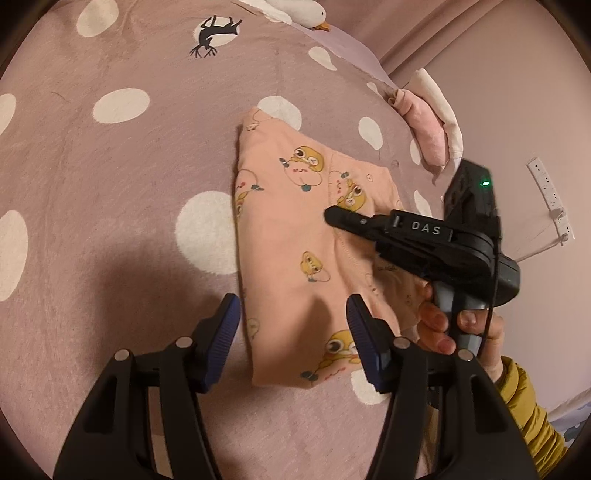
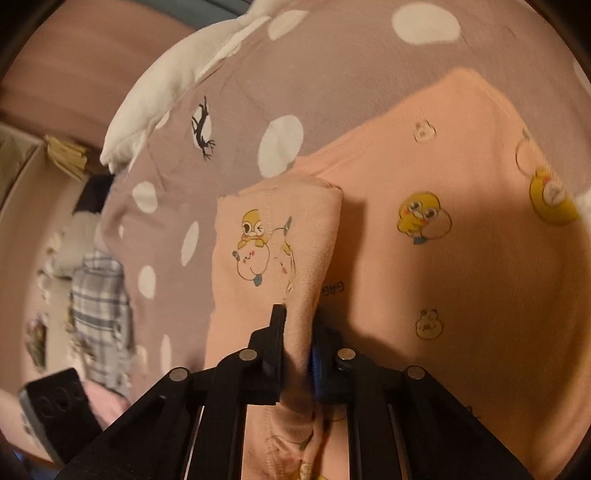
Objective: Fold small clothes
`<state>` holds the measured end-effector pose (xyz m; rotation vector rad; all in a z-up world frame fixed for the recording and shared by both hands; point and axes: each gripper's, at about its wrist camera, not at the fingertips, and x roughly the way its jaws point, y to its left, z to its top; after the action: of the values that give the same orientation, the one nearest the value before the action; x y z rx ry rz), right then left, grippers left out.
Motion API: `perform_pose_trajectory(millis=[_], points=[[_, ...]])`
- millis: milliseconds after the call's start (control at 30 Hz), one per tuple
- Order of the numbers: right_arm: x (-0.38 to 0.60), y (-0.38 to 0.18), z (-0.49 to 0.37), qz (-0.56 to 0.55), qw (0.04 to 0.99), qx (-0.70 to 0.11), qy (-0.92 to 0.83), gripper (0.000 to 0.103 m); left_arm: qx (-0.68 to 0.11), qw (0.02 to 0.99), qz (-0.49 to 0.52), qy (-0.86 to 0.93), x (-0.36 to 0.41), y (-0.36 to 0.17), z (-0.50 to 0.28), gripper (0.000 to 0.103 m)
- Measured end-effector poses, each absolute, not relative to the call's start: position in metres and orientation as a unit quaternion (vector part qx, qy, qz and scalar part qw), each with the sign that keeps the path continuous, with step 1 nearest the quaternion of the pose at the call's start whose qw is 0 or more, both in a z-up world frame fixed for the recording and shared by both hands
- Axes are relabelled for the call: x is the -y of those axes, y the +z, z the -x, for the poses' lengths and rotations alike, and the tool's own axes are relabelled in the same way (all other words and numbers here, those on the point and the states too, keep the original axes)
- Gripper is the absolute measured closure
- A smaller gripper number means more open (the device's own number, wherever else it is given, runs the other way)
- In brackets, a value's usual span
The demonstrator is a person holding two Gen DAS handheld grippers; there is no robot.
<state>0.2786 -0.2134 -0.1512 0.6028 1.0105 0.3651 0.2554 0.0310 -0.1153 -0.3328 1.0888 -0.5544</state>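
Right tongs pinching soft peach garment

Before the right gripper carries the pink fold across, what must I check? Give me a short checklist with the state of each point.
1. Right gripper shut on garment: ok.
2. Left gripper open, holding nothing: ok.
3. Bedspread around garment free of objects: ok.
4. Pink pile apart from garment: ok.
5. Edges under the lifted fold aligned: cannot tell.

Mauve polka-dot bedspread covers the bed; white plush duck at the far edge; wall power strip.
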Motion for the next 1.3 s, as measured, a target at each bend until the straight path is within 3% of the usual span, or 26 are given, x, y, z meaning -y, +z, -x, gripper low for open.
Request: perform_pose_trajectory(millis=[333, 700, 867, 1100, 1300], points=[[0.265, -0.090, -0.270, -0.197, 0.882, -0.406, 0.133, 0.094, -0.501, 0.806, 0.154, -0.274, -0.016, -0.110, -0.253, 0.043], [0.314, -0.135, -0.277, -0.231, 0.859, -0.449, 0.083, 0.094, -0.497, 0.805, 0.121, -0.301, 0.039, -0.113, -0.247, 0.043], [0.322, -0.122, -0.263, -0.235, 0.870, -0.426, 0.079, 0.092, -0.480, 0.821, 0.095, -0.293, 0.055, -0.110, -0.245, 0.043], [0.317, -0.090, -0.224, -0.201, 0.899, -0.368, 0.125, 0.092, -0.464, 0.840, 0.066, -0.274, 0.068, -0.113, -0.247, 0.047], [0.288, -0.092, -0.195, -0.153, 0.900, -0.368, 0.176, 0.092, -0.465, 0.841, 0.052, -0.271, 0.076, -0.117, -0.248, 0.056]])
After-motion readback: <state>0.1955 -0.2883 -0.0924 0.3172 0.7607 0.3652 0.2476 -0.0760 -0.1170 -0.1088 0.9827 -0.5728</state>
